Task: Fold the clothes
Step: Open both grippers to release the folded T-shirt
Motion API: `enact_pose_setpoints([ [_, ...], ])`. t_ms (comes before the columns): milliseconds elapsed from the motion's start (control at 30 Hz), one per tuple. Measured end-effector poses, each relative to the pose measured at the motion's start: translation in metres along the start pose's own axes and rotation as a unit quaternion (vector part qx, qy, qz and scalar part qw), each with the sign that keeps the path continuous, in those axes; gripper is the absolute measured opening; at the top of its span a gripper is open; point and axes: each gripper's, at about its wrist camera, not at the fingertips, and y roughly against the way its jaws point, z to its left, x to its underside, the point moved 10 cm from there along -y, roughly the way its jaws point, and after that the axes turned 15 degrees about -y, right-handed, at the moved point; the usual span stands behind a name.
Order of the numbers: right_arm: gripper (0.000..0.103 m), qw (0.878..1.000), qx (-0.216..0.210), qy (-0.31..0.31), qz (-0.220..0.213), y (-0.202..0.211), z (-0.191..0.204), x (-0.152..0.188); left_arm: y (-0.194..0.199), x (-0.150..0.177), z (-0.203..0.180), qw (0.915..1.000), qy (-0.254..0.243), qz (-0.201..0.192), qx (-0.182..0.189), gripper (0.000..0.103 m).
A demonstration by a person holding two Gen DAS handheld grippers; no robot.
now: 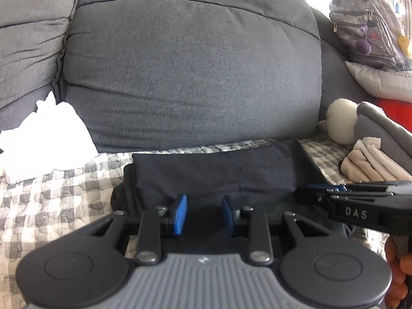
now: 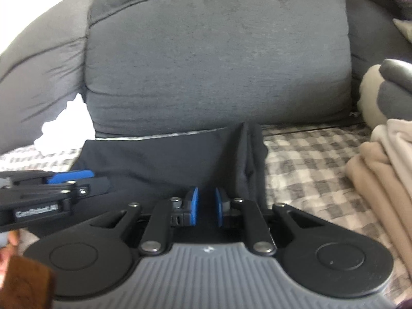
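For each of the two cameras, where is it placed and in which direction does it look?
Left wrist: on the left gripper, jaws open, facing the dark folded garment and sofa back cushion; the right gripper enters at right.
Right wrist: on the right gripper, jaws parted, facing the same garment and cushion; the left gripper enters at left.
Shared: garment, cushion, checkered cover, white cloth, beige clothes.

Black folded garment; grey-and-white checked quilt; dark grey sofa cushion; blue gripper pads; white cloth.
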Motion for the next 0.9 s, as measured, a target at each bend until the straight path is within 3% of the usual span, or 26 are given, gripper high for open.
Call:
enact_pose_setpoints([
  [167, 0.015, 0.999, 0.035, -0.005, -0.010, 0.000, -0.014, -0.004, 0.000, 0.001, 0.000, 1.0000, 0.000, -0.002, 0.003, 0.031],
  [267, 0.015, 0.999, 0.035, -0.012, -0.017, 0.001, -0.018, -0.002, 0.001, 0.001, 0.000, 1.0000, -0.002, -0.004, 0.003, 0.031],
  [367, 0.017, 0.999, 0.048, 0.014, -0.022, 0.003, -0.013, -0.001, 0.005, -0.001, 0.000, 1.0000, 0.000, -0.007, 0.003, 0.031],
  [467, 0.035, 0.999, 0.026, -0.008, -0.031, 0.014, -0.008, -0.003, 0.009, -0.003, 0.001, 0.9999, 0.001, -0.010, 0.003, 0.034],
  [533, 0.046, 0.999, 0.012, -0.009, -0.044, 0.024, 0.000, -0.005, 0.020, -0.006, -0.001, 0.9998, 0.001, -0.020, 0.003, 0.052],
  [600, 0.053, 0.998, 0.003, 0.003, -0.056, 0.035, 0.010, -0.006, 0.032, -0.010, -0.005, 0.9991, -0.014, -0.038, -0.012, 0.061],
  [767, 0.062, 0.998, 0.000, 0.015, -0.062, 0.051, 0.017, -0.004, 0.042, -0.010, -0.006, 0.9985, -0.013, -0.039, -0.037, 0.065],
  [900, 0.067, 0.998, -0.001, 0.000, -0.055, 0.055, 0.012, 0.004, 0.047, -0.009, -0.007, 0.9979, -0.009, -0.035, -0.053, 0.084],
])
